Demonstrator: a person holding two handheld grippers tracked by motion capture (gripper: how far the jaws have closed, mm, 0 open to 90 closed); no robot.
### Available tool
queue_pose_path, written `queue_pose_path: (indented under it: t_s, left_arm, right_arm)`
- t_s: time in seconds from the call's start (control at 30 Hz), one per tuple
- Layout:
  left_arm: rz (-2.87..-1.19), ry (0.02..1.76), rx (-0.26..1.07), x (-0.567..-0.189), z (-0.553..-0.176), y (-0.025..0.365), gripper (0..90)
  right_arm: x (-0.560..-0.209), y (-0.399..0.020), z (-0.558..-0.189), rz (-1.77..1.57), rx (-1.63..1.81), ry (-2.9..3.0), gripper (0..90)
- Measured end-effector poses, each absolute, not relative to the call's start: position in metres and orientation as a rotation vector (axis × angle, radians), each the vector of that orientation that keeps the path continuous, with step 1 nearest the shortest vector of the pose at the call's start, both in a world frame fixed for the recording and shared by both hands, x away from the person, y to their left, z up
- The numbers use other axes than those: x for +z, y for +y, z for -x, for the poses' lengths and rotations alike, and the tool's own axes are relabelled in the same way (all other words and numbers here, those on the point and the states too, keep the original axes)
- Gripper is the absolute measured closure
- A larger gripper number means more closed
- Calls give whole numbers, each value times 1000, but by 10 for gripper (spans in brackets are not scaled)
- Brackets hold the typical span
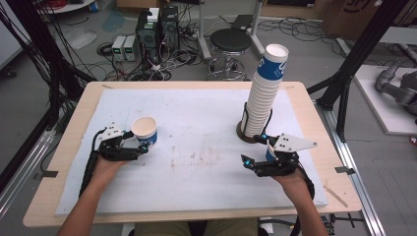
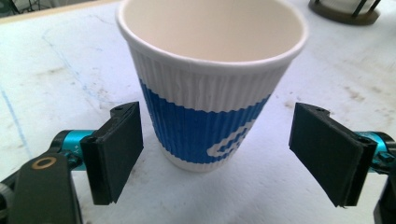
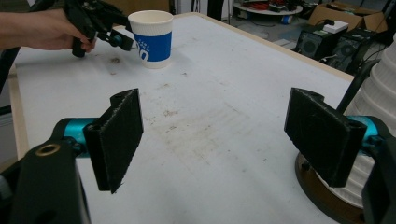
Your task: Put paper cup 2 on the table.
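1 cup (image 1: 145, 132) stands upright on the white mat (image 1: 196, 162), left of centre, mouth up and empty inside. It is white and ribbed with a blue band.

Left gripper (image 1: 140, 146): jaws wide apart, 1 on each side of the cup near its base. In the left gripper view the cup (image 2: 212, 79) sits between the 2 black pads (image 2: 121, 149) with a clear gap of mat on both sides, so neither pad presses on it. The left hand (image 1: 105, 167) comes in from the lower left edge of the table (image 1: 59, 162).

Right gripper (image 1: 256, 153): jaws apart with nothing between them, hanging over bare mat just in front of the stack (image 1: 263, 98). In the right gripper view, stained mat (image 3: 201, 126) shows between its 2 pads (image 3: 119, 135), and the stack's ribbed side (image 3: 378, 98) rises just behind the right-hand pad. The cup (image 3: 152, 39) and the left gripper (image 3: 114, 35) show far off at the upper left of that view, well apart from the right gripper.

The stack is a tall column of nested cups leaning slightly right, the top 1 showing its blue band. It stands in a dark round holder (image 1: 242, 133) with black upright rods, right of centre on the mat.
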State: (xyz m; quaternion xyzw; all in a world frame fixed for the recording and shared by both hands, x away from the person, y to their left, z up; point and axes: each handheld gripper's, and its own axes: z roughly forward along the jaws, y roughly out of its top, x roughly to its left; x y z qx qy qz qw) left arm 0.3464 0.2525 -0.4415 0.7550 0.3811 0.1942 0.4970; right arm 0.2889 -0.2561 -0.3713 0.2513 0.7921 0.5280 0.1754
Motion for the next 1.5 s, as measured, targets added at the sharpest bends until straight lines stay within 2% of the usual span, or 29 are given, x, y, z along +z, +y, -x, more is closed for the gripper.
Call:
queue_pose_path:
  t_s: [0.5, 0.9, 1.5]
  left_arm:
    - [-1502, 783, 512, -401, -298, 269, 166]
    - [-1505, 699, 552, -393, -286, 263, 166]
    - [-1486, 652, 556, -390, -276, 264, 166]
  right_arm:
    - [-372, -268, -285, -770, 1471, 2198, 200]
    - [-372, -288, -281, -830, 1442, 2129, 200]
    - [-371, -286, -273, -847, 1445, 2107, 199]
